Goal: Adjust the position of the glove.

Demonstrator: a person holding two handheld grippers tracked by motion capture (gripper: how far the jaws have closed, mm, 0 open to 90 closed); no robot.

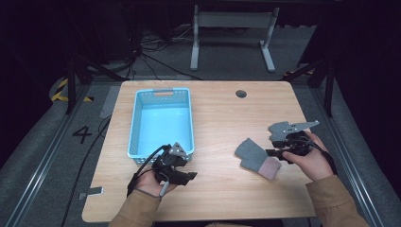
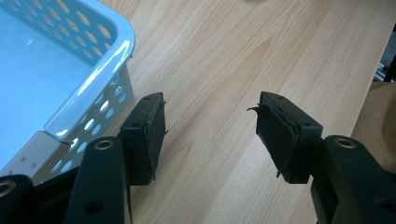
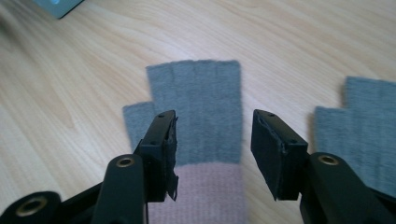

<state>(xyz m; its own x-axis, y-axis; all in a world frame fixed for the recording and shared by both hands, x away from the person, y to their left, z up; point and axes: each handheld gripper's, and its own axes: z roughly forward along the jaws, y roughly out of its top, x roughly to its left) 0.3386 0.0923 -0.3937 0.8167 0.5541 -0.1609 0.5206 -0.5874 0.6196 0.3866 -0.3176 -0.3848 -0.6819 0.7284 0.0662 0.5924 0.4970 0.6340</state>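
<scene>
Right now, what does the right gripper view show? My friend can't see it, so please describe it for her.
The right claw hangs open just above a grey fingerless glove with a pink cuff, lying flat on the wooden table. A second grey glove lies beside it at the right edge, and a blue basket corner peeks in at the top left.

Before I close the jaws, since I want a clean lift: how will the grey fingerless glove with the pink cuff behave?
The glove lies flat and knitted, so it will probably droop. Likely light. The fuzzy knit should grip, though it may bunch if pushed.
</scene>
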